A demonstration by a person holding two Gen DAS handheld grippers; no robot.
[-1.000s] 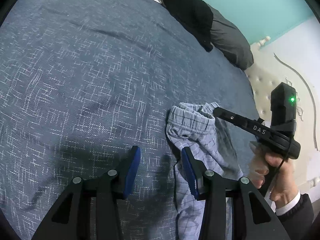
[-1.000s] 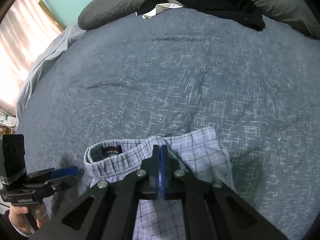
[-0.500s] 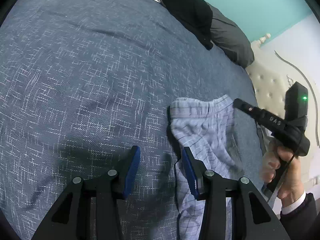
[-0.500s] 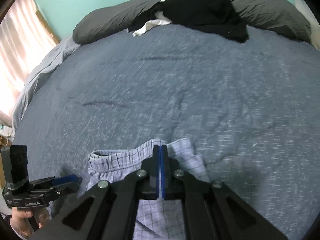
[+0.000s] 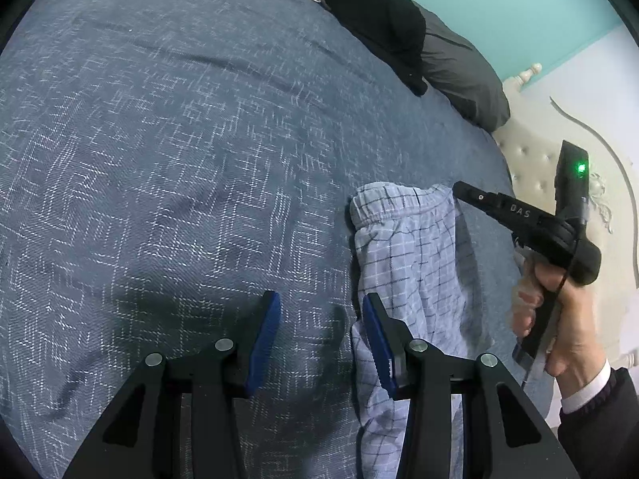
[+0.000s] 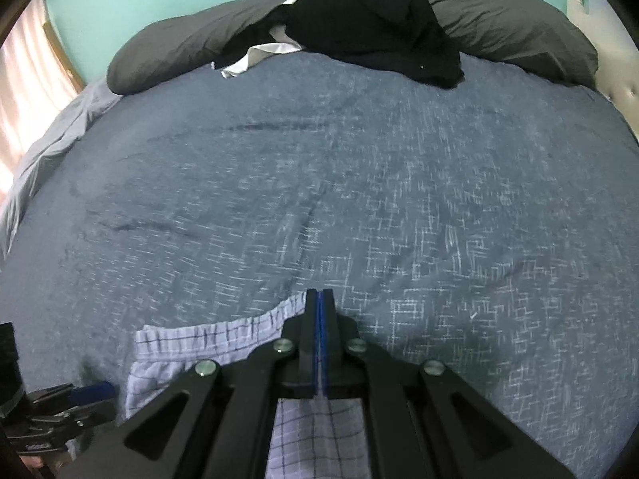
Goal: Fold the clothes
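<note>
Pale blue checked shorts [image 5: 411,263] lie crumpled on the dark blue bedspread [image 5: 179,159], elastic waistband stretched out on the far side. My right gripper [image 6: 319,299] is shut, pinching one end of that waistband; the shorts [image 6: 207,343] trail off to its left and below it. In the left wrist view a hand holds the right gripper [image 5: 457,191] at the waistband's right end. My left gripper [image 5: 321,339] hovers open over the bedspread with only bedding between its blue pads [image 5: 265,335]; its right finger stands in front of the shorts' left edge. The left gripper [image 6: 96,393] shows at the lower left.
A heap of black clothes [image 6: 379,28] with a white piece [image 6: 255,56] lies against grey pillows [image 6: 519,28] at the far end of the bed. A cream tufted bed end [image 5: 531,159] stands to the right, and a bright curtain [image 6: 24,80] to the left.
My right gripper has drawn the waistband away to the right and a little up, so the shorts went from bunched to spread flatter. The left gripper has not moved.
</note>
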